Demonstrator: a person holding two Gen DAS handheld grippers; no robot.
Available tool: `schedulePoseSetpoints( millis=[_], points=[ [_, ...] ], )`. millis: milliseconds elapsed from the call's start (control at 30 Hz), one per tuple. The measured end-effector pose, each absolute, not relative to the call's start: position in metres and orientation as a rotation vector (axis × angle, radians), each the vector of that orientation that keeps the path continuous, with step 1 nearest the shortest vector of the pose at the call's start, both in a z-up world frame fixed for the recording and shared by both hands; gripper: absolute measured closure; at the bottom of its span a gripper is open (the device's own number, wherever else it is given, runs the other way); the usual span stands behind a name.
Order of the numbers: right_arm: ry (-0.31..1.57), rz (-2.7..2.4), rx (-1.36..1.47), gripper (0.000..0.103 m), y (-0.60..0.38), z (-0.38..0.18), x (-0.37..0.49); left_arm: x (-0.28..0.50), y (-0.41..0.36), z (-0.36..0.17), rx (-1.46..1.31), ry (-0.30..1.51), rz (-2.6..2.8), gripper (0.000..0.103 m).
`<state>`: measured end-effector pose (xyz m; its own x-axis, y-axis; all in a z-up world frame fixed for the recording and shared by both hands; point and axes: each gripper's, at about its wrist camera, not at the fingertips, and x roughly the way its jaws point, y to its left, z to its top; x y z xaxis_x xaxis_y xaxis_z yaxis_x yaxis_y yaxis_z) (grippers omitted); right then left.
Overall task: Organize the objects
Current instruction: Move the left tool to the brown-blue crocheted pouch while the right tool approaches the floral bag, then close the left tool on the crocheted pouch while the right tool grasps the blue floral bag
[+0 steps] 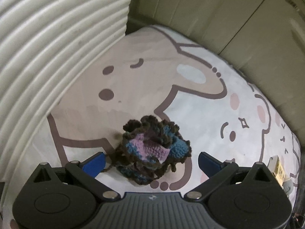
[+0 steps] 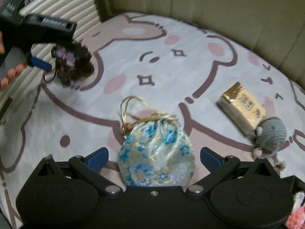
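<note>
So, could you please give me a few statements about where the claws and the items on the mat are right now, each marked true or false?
1. The left claw is open around the crocheted pouch. True.
2. The right claw is shut on the floral drawstring bag. False: it is open, with the bag between its fingers.
3. The gold packet lies beside the grey yarn toy. True.
4. The floral drawstring bag is red. False: it is pale with blue flowers and a gold cord.
5. The items rest on a cartoon-printed mat. True.
</note>
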<state>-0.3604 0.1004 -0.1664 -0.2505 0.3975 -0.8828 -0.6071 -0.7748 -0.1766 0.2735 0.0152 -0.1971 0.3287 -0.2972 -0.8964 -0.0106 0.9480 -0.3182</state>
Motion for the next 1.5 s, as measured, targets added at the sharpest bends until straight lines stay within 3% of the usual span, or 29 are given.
schedulePoseSetpoints(
  millis=[200, 600, 733, 800, 1100, 1500],
  points=[
    [0.314, 2.024, -1.405, 0.0, 0.11, -0.183, -0.361, 0.278, 0.017, -0.209, -0.327, 1.24, -0.154, 0.01],
    [0.363, 1.964, -1.411, 0.0, 0.123, -0.19, -0.366, 0.282, 0.018, -0.222, -0.367, 1.274, -0.13, 0.016],
    [0.378, 1.952, -1.43, 0.01, 0.124, -0.187, -0.369, 0.283, 0.021, -0.223, -0.391, 1.269, -0.11, 0.02],
    [0.379, 1.956, -1.431, 0.018, 0.124, -0.185, -0.37, 0.284, 0.024, -0.223, -0.409, 1.264, -0.099, 0.026],
    [0.406, 1.942, -1.427, 0.018, 0.125, -0.179, -0.372, 0.285, 0.029, -0.219, -0.481, 1.256, -0.144, 0.072],
    [0.401, 1.945, -1.342, 0.018, 0.127, -0.16, -0.367, 0.28, 0.021, -0.2, -0.415, 1.223, -0.22, 0.079]
  ],
)
